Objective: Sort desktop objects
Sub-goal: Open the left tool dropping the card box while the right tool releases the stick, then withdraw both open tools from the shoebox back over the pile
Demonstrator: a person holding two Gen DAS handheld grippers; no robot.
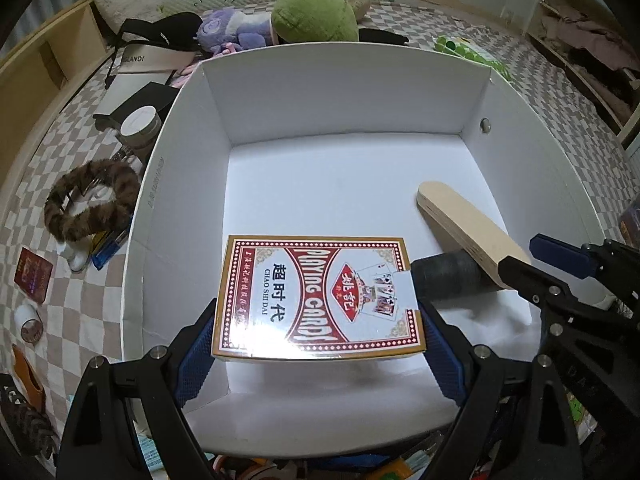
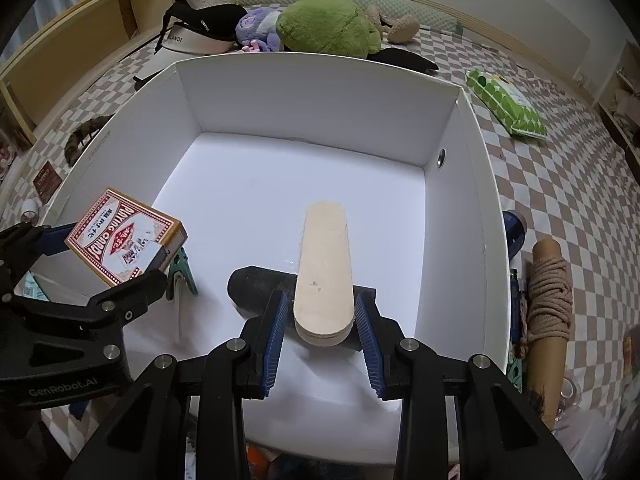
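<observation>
A large white box (image 1: 188,128) (image 2: 476,152) stands open on the checkered cloth. My left gripper (image 1: 320,344) is shut on a red and white playing card pack (image 1: 316,300) (image 2: 124,236) and holds it above the box floor at the near left. My right gripper (image 2: 322,320) (image 1: 528,260) is shut on a stack of flat wooden sticks (image 2: 324,272) (image 1: 468,228), held over the box. A black cylinder (image 2: 260,284) (image 1: 444,272) lies on the box floor under the sticks. A green clip (image 2: 182,270) lies near the pack.
Left of the box lie a furry brown ring (image 1: 88,204), a round tin (image 1: 140,124), a small red packet (image 1: 34,274) and a visor (image 2: 200,34). Plush toys (image 2: 324,28) sit behind. A green dotted pack (image 2: 506,102) and a rope-wound tube (image 2: 548,304) lie right.
</observation>
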